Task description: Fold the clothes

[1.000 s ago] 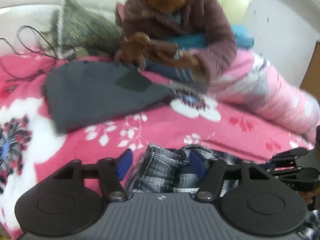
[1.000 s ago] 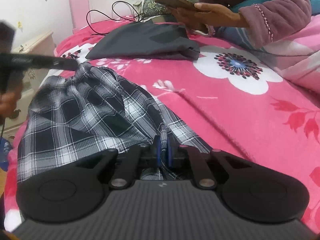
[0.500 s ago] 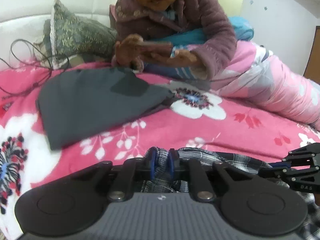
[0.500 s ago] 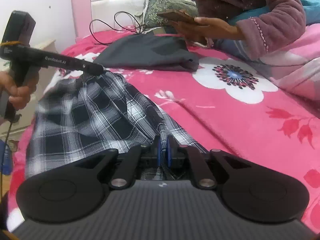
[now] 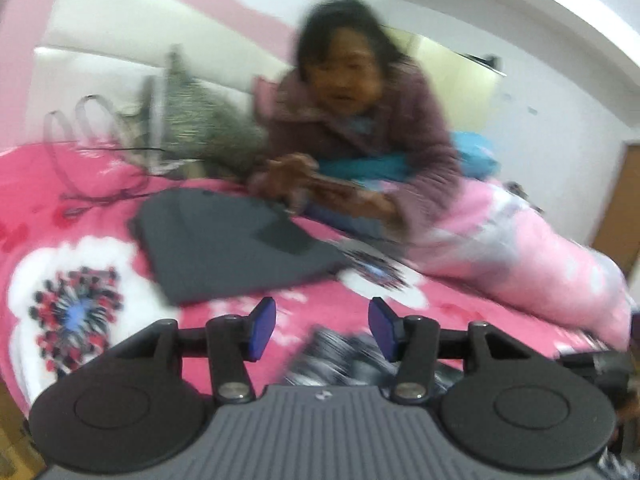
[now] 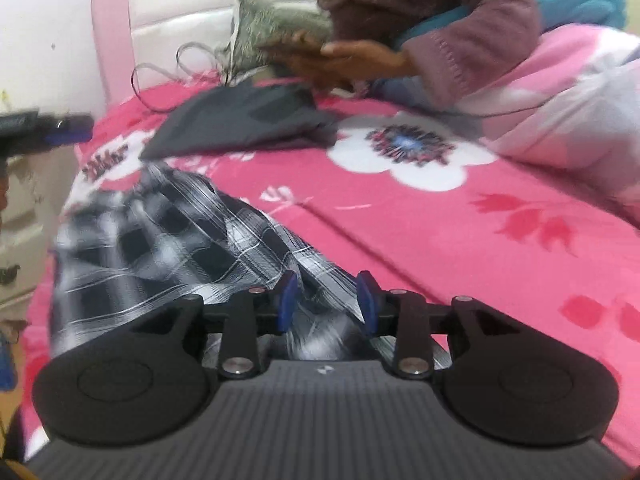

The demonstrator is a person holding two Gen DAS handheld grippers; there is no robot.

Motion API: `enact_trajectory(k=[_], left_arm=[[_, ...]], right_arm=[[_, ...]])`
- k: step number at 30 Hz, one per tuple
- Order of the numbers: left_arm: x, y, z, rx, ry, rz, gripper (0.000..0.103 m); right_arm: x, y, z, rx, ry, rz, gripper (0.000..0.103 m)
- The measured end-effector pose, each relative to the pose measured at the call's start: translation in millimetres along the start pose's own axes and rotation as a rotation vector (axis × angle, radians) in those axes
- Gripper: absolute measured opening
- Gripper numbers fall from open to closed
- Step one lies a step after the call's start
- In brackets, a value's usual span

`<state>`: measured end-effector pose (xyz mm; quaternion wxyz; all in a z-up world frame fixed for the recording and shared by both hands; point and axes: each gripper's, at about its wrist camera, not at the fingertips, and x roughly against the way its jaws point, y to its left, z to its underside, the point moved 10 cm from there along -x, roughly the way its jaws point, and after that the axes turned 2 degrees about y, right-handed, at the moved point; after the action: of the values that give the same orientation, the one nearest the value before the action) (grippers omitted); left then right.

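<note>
Plaid garment (image 6: 168, 248) lies rumpled on the pink floral bed (image 6: 460, 240), just on the near side of the folded dark grey garment (image 6: 240, 120), w/ a ridge of cloth running toward the right tool (image 6: 326, 300). Right tool: blue pads apart, about half open, cloth between them but not pinched, so it has hold of nothing. Left tool (image 5: 322, 330): wide open, empty, above the plaid's edge (image 5: 340, 360); frames are motion-blurred.

Judgement: scene fits either a release after laying a fold or a re-approach for a fresh grip; can't tell which. Either way, doing it well means flattening that ridge, keeping edges squared to each other, both tools working at matching corners so cloth doesn't twist.

Look: thin black/white/grey check, soft, drapes in loose creases, bunched nearest the grey garment. Someone's sleeve (image 6: 460, 40) sits beyond the grey garment, clear of work.
</note>
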<state>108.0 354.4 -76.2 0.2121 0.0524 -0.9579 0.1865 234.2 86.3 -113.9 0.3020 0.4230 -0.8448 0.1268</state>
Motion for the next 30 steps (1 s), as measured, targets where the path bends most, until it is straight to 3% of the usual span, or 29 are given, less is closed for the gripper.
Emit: enact_trajectory(k=[3,5,6,8,10,11,16,19,23,28,30], left_arm=[[-5.0,-19.1,26.2,-0.05,0.078,0.037,0.055],[-26.4,-7.0,50.0,-0.024,0.169,-0.018,0.053],[-34.1,2.9,57.9,0.001,0.191,-0.05,0.042],[-34.2,13.7,58.1,0.063,0.176,-0.054,0.038],[-23.7,12.1,46.7,0.086,0.142,-0.045,0.049],[-18.8,7.8,40.2,0.075,0.125,-0.044,0.056],[-18.0,-42.8,13.3,-0.029,0.083,0.007,0.059],[-43.9,-75.6,12.8,-0.066,0.108,0.039,0.059],[-98.5,-107.9,28.7,-0.118,0.188,0.014,0.057],[-146.8,-90.9,44.9,-0.121,0.225,-0.129,0.055],[-153.4,-76.0,49.3,-0.067,0.226,-0.132,0.051]], right_arm=[[41.3,4.9,19.1,0.008,-0.016,0.014,0.031],[67.3,7.2,36.2,0.001,-0.015,0.027,0.03],[80.2,6.2,47.7,-0.015,-0.005,0.046,0.03],[106.3,-1.7,74.4,-0.059,0.023,0.103,0.03],[132.8,-13.6,99.6,-0.105,0.042,0.18,0.03],[149.0,-22.1,111.8,-0.141,0.041,0.218,0.029],[195.8,-53.9,140.6,-0.247,-0.022,0.332,0.029],[194.7,-67.1,137.4,-0.267,-0.056,0.341,0.03],[170.6,-76.3,119.2,-0.223,-0.074,0.302,0.03],[125.3,-77.7,98.4,-0.058,-0.027,0.258,0.03],[106.2,-76.2,90.5,0.011,-0.008,0.231,0.03]])
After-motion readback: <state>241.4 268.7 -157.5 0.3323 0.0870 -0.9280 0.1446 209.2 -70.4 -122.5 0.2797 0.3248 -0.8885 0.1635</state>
